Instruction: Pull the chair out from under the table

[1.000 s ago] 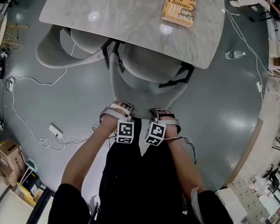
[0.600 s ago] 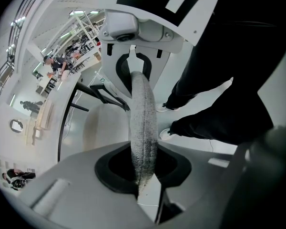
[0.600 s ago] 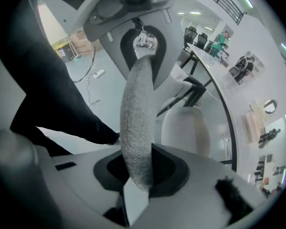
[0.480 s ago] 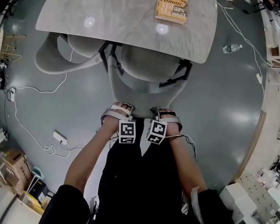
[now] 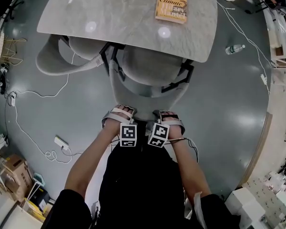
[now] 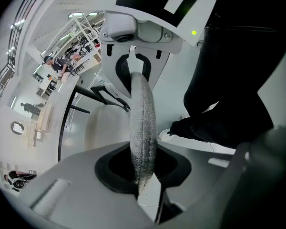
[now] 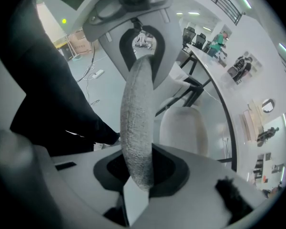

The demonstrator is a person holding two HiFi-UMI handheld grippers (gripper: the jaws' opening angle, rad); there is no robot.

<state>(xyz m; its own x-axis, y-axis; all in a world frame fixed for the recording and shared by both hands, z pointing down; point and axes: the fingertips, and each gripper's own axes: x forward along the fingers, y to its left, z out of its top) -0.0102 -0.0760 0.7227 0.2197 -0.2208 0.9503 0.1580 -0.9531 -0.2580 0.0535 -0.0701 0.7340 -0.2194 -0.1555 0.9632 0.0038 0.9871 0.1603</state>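
Observation:
A grey upholstered chair (image 5: 150, 68) stands with its seat partly under the grey marble table (image 5: 114, 13); its curved backrest (image 5: 145, 101) faces me. My left gripper (image 5: 122, 116) is shut on the top edge of the backrest, left of centre. My right gripper (image 5: 168, 117) is shut on the same edge, right of centre. In the left gripper view the fabric edge of the backrest (image 6: 143, 123) runs up between the jaws of the left gripper (image 6: 142, 182). The right gripper view shows the backrest (image 7: 136, 123) pinched in the right gripper (image 7: 138, 178) the same way.
A second grey chair (image 5: 57, 56) stands to the left, also partly under the table. An orange book (image 5: 171, 5) lies on the tabletop. A water bottle (image 5: 233, 49) lies on the floor at right. White cables and a power strip (image 5: 62, 142) run along the floor at left.
Both grippers keep their hold on the backrest in the same spots. Only the head view has shifted slightly.

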